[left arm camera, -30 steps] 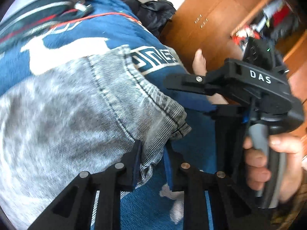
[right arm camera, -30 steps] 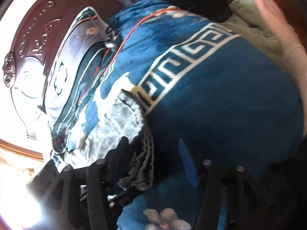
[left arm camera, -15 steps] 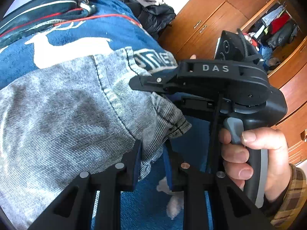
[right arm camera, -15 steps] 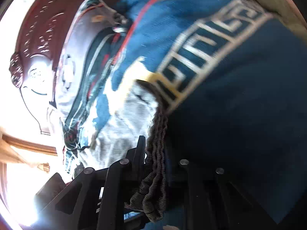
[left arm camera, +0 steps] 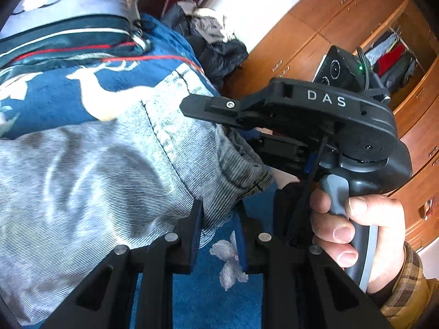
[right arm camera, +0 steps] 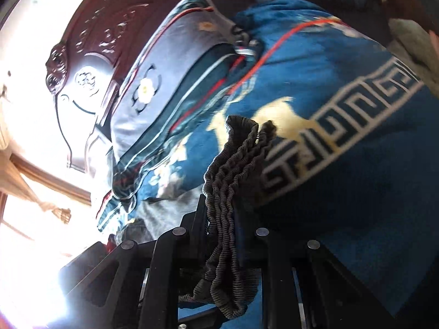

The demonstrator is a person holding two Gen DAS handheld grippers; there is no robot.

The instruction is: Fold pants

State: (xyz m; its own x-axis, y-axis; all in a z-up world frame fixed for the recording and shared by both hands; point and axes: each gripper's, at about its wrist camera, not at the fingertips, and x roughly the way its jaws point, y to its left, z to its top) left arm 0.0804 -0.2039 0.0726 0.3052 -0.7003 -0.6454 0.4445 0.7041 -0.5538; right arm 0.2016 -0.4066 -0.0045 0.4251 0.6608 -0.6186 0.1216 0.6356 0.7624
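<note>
The pants, grey washed denim with a ribbed elastic waistband, are lying on a blue blanket spread over a bed. In the left wrist view the denim is filling the left and lower part of the frame, its long axis running from the lower left toward the waistband at centre right, so the waistband end is pointing toward the wardrobe side. A stitched seam is crossing the fabric diagonally.

The left gripper is pinching the lower edge of the denim just below the waistband, its fingers drawn close with cloth between them. The right gripper, marked DAS, is reaching in from the right over the waistband, with the right hand wrapping its grey handle.

In the right wrist view the right gripper is clamping the bunched waistband, which is standing edge-on between the fingers and running up and away from the camera.

Beyond the pants, a striped pillow is lying against the carved headboard. Dark clothes are piled at the bed's far side, beside the wooden wardrobe.
</note>
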